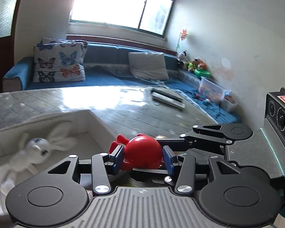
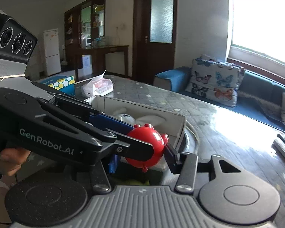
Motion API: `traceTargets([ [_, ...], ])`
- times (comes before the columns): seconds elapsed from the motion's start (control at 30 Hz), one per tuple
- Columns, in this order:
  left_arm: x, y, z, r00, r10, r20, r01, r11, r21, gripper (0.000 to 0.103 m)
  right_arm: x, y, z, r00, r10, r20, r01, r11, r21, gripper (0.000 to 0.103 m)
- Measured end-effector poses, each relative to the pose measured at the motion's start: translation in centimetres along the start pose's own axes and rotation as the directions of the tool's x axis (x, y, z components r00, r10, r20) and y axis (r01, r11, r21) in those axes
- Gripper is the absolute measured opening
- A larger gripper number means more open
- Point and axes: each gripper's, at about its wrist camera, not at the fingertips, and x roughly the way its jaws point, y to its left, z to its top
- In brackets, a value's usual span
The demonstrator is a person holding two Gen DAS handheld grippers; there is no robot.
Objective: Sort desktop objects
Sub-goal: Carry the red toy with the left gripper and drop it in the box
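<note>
Left gripper [image 1: 143,156] clamped a red toy pig [image 1: 144,152]; the right gripper [image 2: 142,161] looked spread apart. Beside them, a white box [image 1: 96,121] held a white plush rabbit [image 1: 38,148].

Blown-out window [image 1: 121,3] glare, fisheye-bent edges

Red toy [image 1: 143,152]; white plush rabbit [image 1: 38,148]; white box [image 2: 142,110]; butterfly-print cushion [image 1: 58,64]; blue sofa [image 1: 108,76].

L gripper [image 1: 142,156] fingers clamped, R gripper [image 2: 142,161] fingers apart
</note>
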Motion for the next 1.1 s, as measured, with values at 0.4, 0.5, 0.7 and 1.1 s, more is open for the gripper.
traceTargets([
  [0.4,5.9,9.3,1.2,0.994,-0.028,-0.105,0.015,0.993,-0.120,0.048,10.4,-2.1,2.7,0.988,0.071,-0.139,-0.070,0.998,0.008,0.049],
  [0.5,6.9,10.5,1.0,0.991,-0.042,-0.129,0.021,0.987,-0.157,0.048,11.8,-2.4,2.3,0.983,0.072,-0.169,-0.072,0.997,0.007,0.049],
  [0.7,7.7,11.6,0.5,0.988,-0.045,-0.149,0.016,0.982,-0.186,0.048,13.5,-2.0,2.1,0.975,0.060,-0.213,-0.065,0.998,-0.019,0.049],
  [1.1,7.3,12.1,0.3,0.987,-0.040,-0.156,0.002,0.972,-0.234,0.045,14.7,-1.5,2.2,0.972,0.021,-0.235,-0.033,0.998,-0.045,0.049],
])
